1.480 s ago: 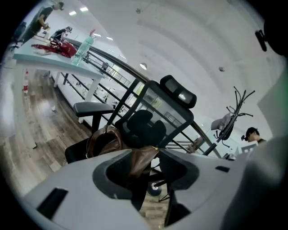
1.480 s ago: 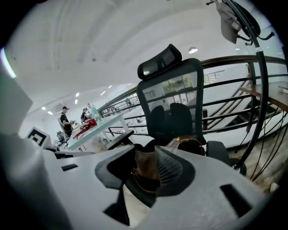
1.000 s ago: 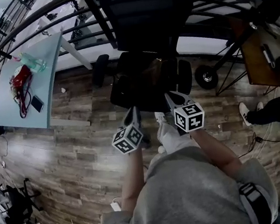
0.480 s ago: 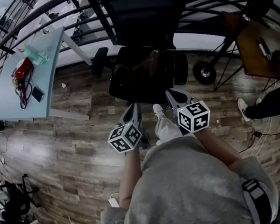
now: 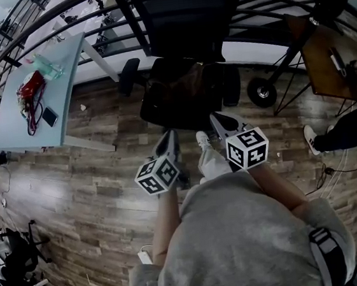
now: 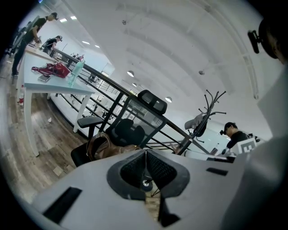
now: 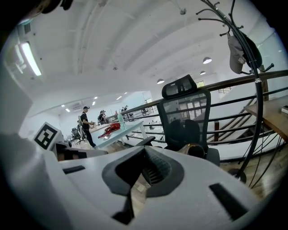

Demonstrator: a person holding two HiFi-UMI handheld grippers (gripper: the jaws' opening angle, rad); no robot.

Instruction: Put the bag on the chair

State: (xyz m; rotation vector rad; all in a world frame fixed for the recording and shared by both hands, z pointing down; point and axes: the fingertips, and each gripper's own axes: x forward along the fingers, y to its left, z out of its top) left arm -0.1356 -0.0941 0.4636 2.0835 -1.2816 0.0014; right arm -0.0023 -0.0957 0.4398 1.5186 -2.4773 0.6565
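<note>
A brown bag point(image 5: 182, 94) rests on the seat of a black office chair point(image 5: 183, 17) straight ahead. The left gripper view shows the same bag point(image 6: 105, 146) on the chair point(image 6: 135, 126); in the right gripper view it point(image 7: 198, 150) sits on the chair point(image 7: 184, 121) too. My left gripper point(image 5: 170, 139) is shut and empty, held just short of the seat's near edge. My right gripper point(image 5: 218, 122) is also shut with nothing in it, beside the seat's near right corner. Neither gripper touches the bag.
A light table point(image 5: 10, 129) at the left carries a red item point(image 5: 30, 89), a bottle point(image 5: 48, 67) and a phone point(image 5: 50, 116). A railing point(image 5: 81, 19) runs behind the chair. A wooden desk point(image 5: 330, 70) and a person's legs point(image 5: 350, 135) are at the right.
Both grippers have drawn back slightly from the chair toward my body. The bag stays on the seat.
</note>
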